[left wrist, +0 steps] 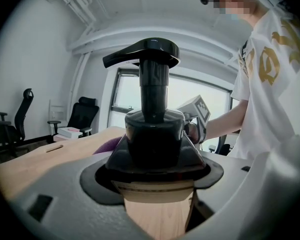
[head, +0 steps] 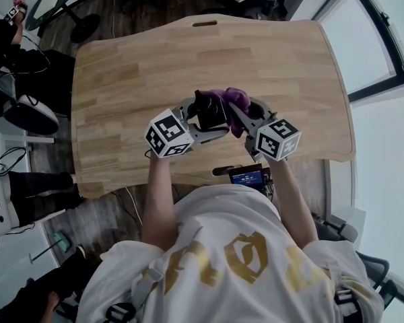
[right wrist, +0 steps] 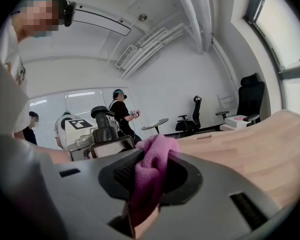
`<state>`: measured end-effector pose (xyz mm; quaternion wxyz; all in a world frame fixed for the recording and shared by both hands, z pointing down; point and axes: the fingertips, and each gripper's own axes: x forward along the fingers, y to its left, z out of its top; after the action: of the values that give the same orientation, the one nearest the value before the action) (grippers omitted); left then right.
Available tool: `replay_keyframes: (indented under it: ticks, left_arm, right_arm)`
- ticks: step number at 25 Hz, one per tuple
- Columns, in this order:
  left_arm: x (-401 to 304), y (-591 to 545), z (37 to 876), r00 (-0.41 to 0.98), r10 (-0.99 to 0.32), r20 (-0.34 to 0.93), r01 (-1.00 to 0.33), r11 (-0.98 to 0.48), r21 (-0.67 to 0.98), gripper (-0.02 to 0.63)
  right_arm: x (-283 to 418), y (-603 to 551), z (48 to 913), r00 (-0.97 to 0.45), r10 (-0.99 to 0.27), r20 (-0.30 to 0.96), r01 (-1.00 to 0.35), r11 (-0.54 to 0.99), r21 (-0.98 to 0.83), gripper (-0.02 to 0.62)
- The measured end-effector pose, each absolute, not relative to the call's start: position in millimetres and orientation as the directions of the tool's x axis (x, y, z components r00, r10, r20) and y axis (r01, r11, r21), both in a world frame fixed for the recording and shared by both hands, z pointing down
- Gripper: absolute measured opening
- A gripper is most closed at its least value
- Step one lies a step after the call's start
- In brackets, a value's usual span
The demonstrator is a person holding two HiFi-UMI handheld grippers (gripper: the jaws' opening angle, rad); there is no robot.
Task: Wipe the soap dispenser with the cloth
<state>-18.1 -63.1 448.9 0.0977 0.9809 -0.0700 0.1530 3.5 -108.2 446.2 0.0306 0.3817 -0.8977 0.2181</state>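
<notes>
Soap dispenser [head: 207, 109] stands upright over the wooden table [head: 121, 79], clamped in the left gripper [head: 196, 121]; right gripper [head: 242, 118], clenched on the purple cloth [head: 233, 99], sits just to its right.

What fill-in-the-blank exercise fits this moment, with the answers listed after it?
1. The left gripper is shut on the ____.
2. The right gripper is shut on the ____.
3. The pump head on top of what the left gripper holds is ____ in colour.
4. Beneath both grippers lies a ____ table.

Missing words: soap dispenser; cloth; black; wooden.
</notes>
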Motion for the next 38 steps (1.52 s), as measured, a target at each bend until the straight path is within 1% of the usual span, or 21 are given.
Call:
replay_keyframes:
  ticks: [5,7,12,17,28,30,34,38]
  left_arm:
    - [-19,-63,443,0.945,-0.132,0.299,-0.189,-0.967,0.170,0.344]
    - [-20,-62,447,0.939,-0.135,0.315,-0.195,-0.967,0.167,0.344]
    - [-20,-56,461,0.929,-0.134,0.345,-0.206,-0.962,0.180,0.344]
    - [-14,-58,457,0.935,-0.147,0.323,-0.213,-0.961,0.179,0.344]
    - [-9,-65,459,0.941,-0.172,0.292,-0.241,-0.946,0.219,0.344]
    - [-7,-67,461,0.940,-0.173,0.293,-0.244,-0.943,0.226,0.344]
    - [-6,-70,464,0.945,-0.169,0.282,-0.241,-0.938,0.248,0.344]
    - [-4,-76,463,0.952,-0.176,0.251,-0.243,-0.933,0.267,0.344]
  right_arm:
    - [6,-105,452,-0.708,-0.661,0.248,-0.700,0.608,-0.375,0.087]
    - [2,-101,449,-0.718,-0.654,0.239,-0.688,0.614,-0.387,0.086]
    - [-12,-91,425,-0.772,-0.617,0.150,-0.613,0.663,-0.429,0.086]
    - [-17,-79,398,-0.827,-0.561,0.037,-0.521,0.738,-0.429,0.084]
    - [-13,-51,377,-0.895,-0.423,-0.141,-0.304,0.810,-0.501,0.083]
    - [-12,-46,377,-0.908,-0.389,-0.152,-0.263,0.816,-0.515,0.081]
    - [-15,-38,383,-0.940,-0.319,-0.123,-0.221,0.842,-0.493,0.080]
    - [-10,-38,388,-0.955,-0.266,-0.132,-0.159,0.833,-0.529,0.078]
